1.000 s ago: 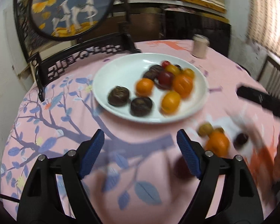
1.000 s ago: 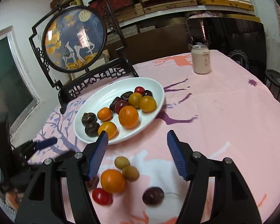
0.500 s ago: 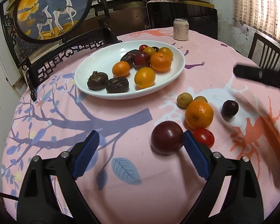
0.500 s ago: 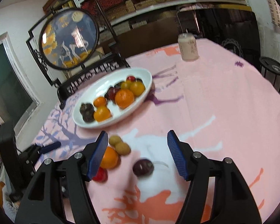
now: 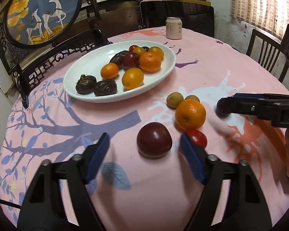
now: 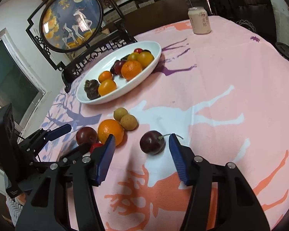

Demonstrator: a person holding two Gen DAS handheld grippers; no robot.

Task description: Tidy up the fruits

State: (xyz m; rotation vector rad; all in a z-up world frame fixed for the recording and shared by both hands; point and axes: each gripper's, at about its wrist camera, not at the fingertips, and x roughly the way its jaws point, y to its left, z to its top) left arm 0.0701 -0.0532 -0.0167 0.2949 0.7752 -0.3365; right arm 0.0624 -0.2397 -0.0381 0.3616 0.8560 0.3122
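The left tongs are closing around a dark red plum, glossy and round, pads not yet touching; the right tongs are closing around a smaller dark plum with a stem; both fruits rest on the table, near an orange; a white plate of fruit is seen beyond.

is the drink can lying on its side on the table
No, the drink can stands upright on the pink tablecloth, beyond the white plate of fruit.

Glossy white plate, matt tablecloth
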